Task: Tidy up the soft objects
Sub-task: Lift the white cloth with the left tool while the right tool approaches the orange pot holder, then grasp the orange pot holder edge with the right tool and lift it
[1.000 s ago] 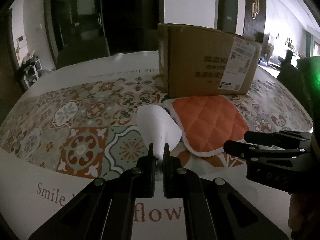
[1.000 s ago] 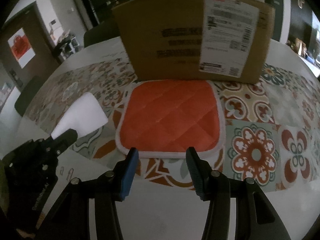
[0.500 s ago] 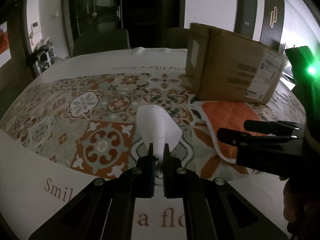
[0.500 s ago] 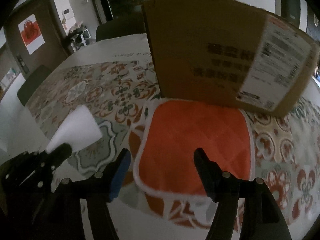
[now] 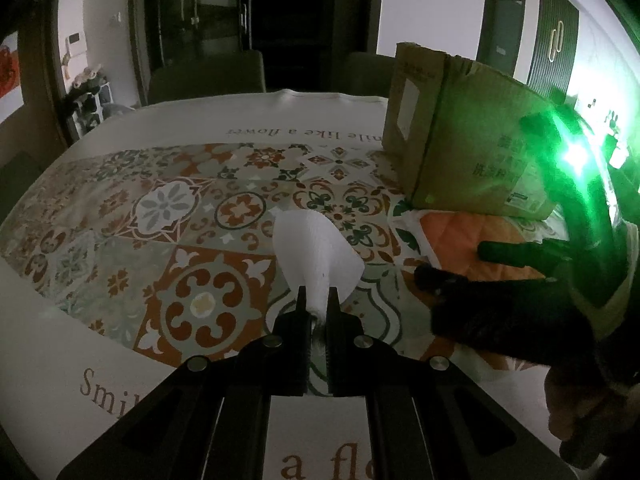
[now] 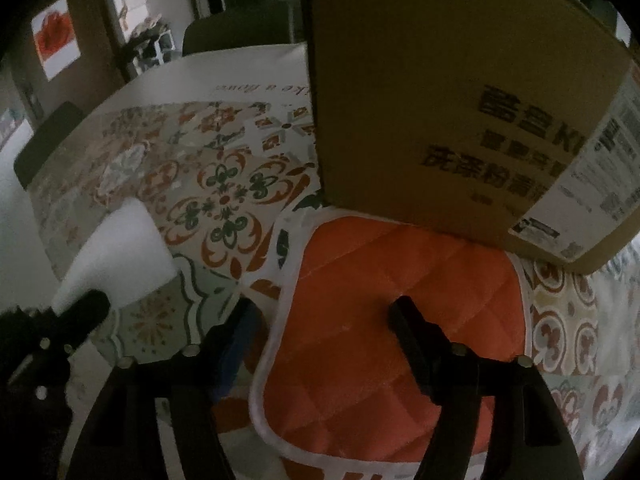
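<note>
Item 1: left tongs [image 5: 316, 300]. Closed on the narrow end of a white soft piece [image 5: 316, 256], which is pinched between the two fingers and fans out wider beyond the tips. The piece is held just above a tile-patterned cloth [image 5: 192, 216] covering the counter; whether its far edge touches the cloth cannot be told.

Item 2: right tongs [image 6: 324, 320]. Held open, fingers wide apart. The left finger [image 6: 236, 328] is seen over the cloth beside the pad's white-trimmed edge; the right finger [image 6: 412, 320] is seen over the pad's surface. Contact with the pad cannot be confirmed.

Item 3: orange quilted pad [image 6: 392, 340]. Laid flat on the patterned cloth, white binding around its rim. Its far edge is directly against the base of the box, possibly tucked slightly under it.

Item 4: cardboard box [image 6: 440, 92]. Stood upright on the counter behind the pad, printed characters and a shipping label on the facing side.

Item 5: lettering printed on the cloth's white border [image 5: 108, 392], partly read as "Smil" and "a flo".
</note>
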Demonstrator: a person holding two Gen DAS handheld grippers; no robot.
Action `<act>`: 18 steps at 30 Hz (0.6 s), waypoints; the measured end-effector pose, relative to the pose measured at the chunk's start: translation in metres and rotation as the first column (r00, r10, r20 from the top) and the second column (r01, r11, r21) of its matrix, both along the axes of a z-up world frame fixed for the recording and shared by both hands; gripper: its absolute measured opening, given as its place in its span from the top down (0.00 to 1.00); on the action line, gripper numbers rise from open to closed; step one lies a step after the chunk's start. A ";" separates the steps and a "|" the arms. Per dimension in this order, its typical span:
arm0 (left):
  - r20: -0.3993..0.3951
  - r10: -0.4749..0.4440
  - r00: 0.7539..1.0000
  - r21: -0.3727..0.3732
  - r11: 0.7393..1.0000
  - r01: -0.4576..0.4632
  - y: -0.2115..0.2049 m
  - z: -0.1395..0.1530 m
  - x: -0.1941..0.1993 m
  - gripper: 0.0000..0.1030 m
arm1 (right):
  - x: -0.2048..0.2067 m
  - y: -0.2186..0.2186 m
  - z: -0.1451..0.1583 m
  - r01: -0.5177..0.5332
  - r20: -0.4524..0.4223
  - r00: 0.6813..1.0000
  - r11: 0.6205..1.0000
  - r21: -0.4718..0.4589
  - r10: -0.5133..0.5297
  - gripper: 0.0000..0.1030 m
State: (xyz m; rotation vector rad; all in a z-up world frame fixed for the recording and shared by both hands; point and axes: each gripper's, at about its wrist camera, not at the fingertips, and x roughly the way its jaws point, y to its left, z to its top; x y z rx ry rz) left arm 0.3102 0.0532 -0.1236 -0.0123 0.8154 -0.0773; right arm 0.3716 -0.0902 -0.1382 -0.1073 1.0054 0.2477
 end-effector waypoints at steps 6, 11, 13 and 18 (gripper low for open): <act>-0.018 0.008 1.000 -0.019 1.000 -0.009 0.001 -0.003 0.002 0.93 | -0.002 -0.001 -0.002 0.018 0.023 1.000 1.000 -0.002 -0.018 0.32; -0.015 -0.002 1.000 -0.017 1.000 0.002 -0.002 -0.002 0.001 0.93 | -0.005 -0.014 0.002 0.071 0.045 0.996 0.997 -0.001 -0.071 0.72; -0.011 -0.012 1.000 -0.021 1.000 0.012 -0.006 0.000 0.000 0.93 | -0.005 -0.020 0.004 0.088 0.043 0.995 0.996 0.009 -0.088 0.84; 0.004 -0.037 0.999 -0.025 0.999 0.037 -0.019 0.008 -0.002 0.93 | -0.014 -0.037 0.010 0.110 0.057 0.992 0.991 0.077 -0.114 0.87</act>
